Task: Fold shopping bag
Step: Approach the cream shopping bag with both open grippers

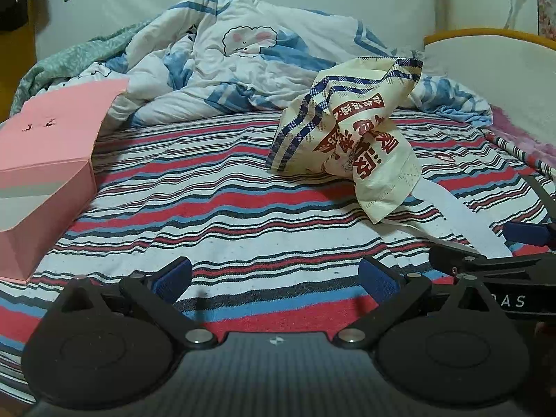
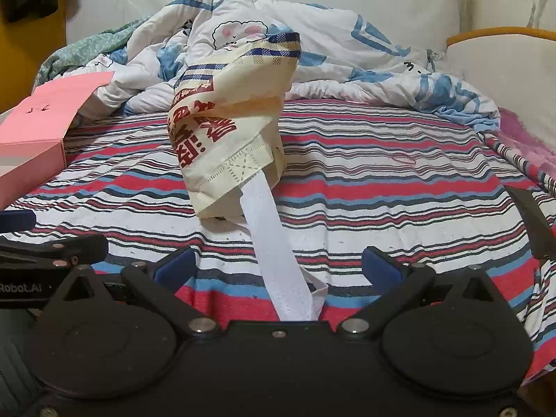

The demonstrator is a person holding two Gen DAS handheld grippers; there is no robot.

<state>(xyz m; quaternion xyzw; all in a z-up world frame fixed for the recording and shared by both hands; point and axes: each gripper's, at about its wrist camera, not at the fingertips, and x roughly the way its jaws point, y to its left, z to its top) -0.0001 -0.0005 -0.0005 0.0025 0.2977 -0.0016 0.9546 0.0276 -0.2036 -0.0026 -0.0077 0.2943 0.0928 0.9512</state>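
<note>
A cream shopping bag (image 1: 351, 132) with red lettering and blue checked bands stands crumpled on the striped bed sheet (image 1: 208, 208). Its white handle strap (image 1: 451, 215) trails toward the right gripper (image 1: 521, 243), seen from the side at the right edge. My left gripper (image 1: 274, 278) is open and empty, low over the sheet, left of and nearer than the bag. In the right wrist view the bag (image 2: 229, 121) stands ahead and its white strap (image 2: 278, 243) runs back between the wide-open fingers of my right gripper (image 2: 278, 267); the pads do not touch it.
A pink box (image 1: 45, 173) sits at the left on the bed, also in the right wrist view (image 2: 38, 128). A rumpled white-and-blue duvet (image 1: 243, 62) is piled at the back. A white headboard with an orange rim (image 1: 493, 69) stands at the right.
</note>
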